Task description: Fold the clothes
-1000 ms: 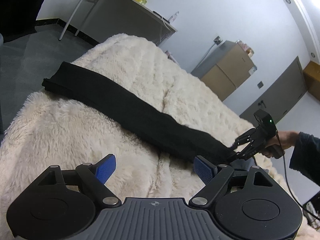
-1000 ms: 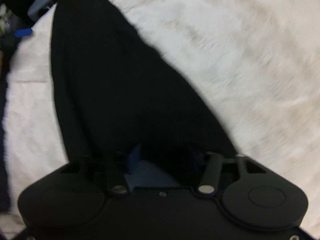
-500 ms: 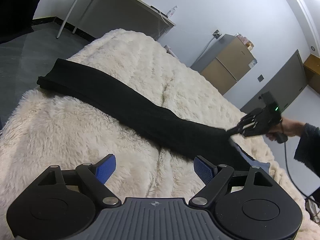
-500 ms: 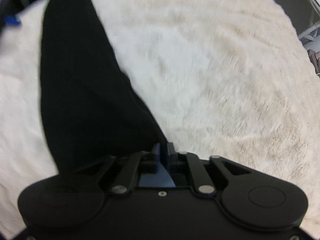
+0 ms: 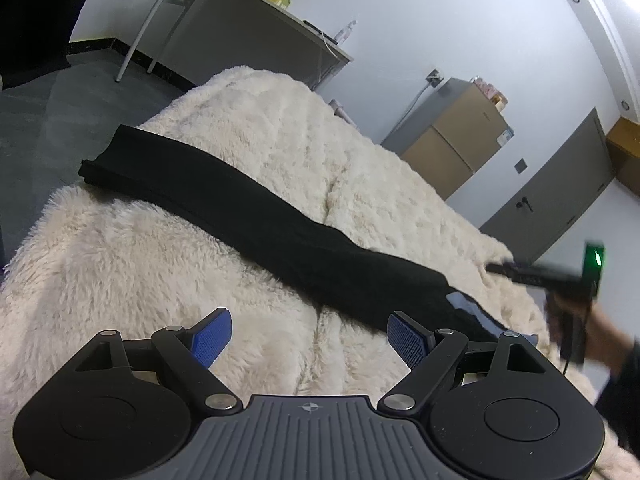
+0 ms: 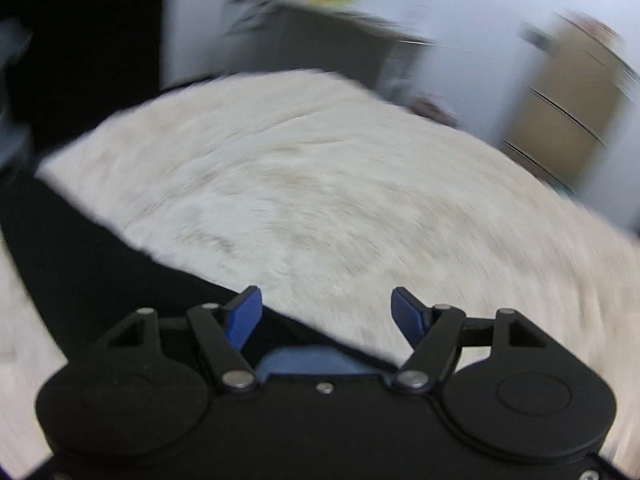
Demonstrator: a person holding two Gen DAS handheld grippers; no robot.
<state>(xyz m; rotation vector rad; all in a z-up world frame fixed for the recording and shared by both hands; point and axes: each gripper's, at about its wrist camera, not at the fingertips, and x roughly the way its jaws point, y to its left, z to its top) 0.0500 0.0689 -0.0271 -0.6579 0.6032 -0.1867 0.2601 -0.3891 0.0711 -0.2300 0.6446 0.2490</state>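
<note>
A long black garment (image 5: 256, 216) lies folded in a narrow strip across the fluffy cream blanket (image 5: 168, 276). My left gripper (image 5: 308, 334) hovers open over the blanket, just short of the strip's near right part, with nothing between its blue pads. In the left wrist view my right gripper (image 5: 500, 269) is blurred at the right, lifted clear of the garment's end, held by a hand (image 5: 604, 340). In the right wrist view that gripper (image 6: 326, 312) has its jaws opening with nothing between them; the black garment (image 6: 92, 276) lies below and to the left.
A blue cloth (image 5: 476, 312) shows under the garment's right end. Beyond the bed stand a grey table (image 5: 248, 4), a brown cabinet (image 5: 460, 136) and a grey door (image 5: 560, 196). Dark floor (image 5: 52, 120) lies to the left.
My right gripper let go of the garment's end, opened, and swung up and away to the right. The garment's end dropped onto the blanket. My left gripper stayed put and open.
</note>
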